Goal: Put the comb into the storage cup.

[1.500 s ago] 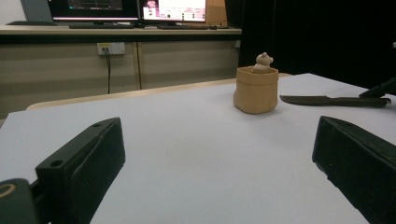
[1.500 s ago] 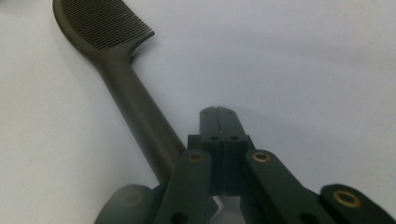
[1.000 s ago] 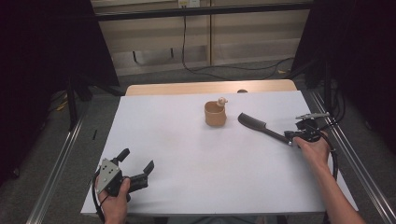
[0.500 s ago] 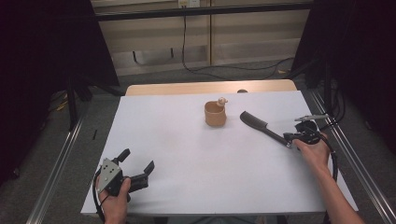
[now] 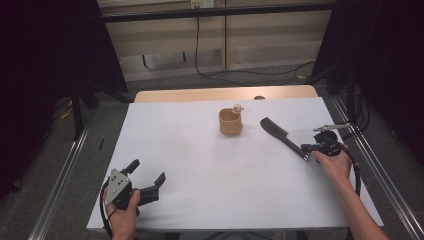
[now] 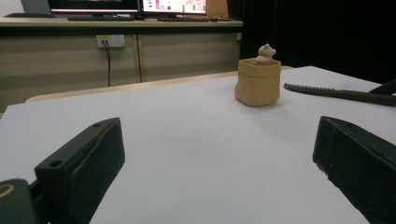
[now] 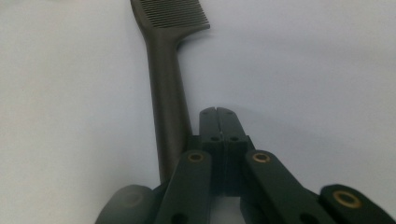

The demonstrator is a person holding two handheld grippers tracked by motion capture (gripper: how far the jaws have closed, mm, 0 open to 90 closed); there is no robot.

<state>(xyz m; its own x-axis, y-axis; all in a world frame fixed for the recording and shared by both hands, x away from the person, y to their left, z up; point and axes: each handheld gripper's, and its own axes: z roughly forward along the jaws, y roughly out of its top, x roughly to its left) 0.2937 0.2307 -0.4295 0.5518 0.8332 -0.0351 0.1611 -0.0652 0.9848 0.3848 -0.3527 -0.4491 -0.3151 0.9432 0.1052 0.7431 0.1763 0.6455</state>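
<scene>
Bench: the white-topped bench (image 5: 210, 165) carries everything; a strip of bare wood shows along its far edge.

Comb: a dark, long-handled comb (image 5: 280, 135) lies flat on the bench at the right, its toothed head pointing toward the far middle and its handle running back to the right hand-held gripper. In the right gripper view the comb (image 7: 168, 84) stretches away from the jaws, teeth at the far end.

Pot: a small tan pot (image 5: 230, 122) stands upright near the far middle of the bench, just left of the comb's head and apart from it. In the left gripper view the pot (image 6: 258, 81) stands beyond the jaws.

Figure: a small pale figure (image 5: 238, 107) peeks over the pot's rim on its right side; its shape is too small to make out.

Left hand-held gripper: the left hand-held gripper (image 5: 146, 178) rests low at the near left corner of the bench, held in the left hand (image 5: 122, 215), jaws spread wide with nothing between them.

Right hand-held gripper: the right hand-held gripper (image 5: 306, 152), held in the right hand (image 5: 334, 165), has its jaws pressed together; the comb's handle runs alongside them, and whether it is pinched I cannot tell.
</scene>
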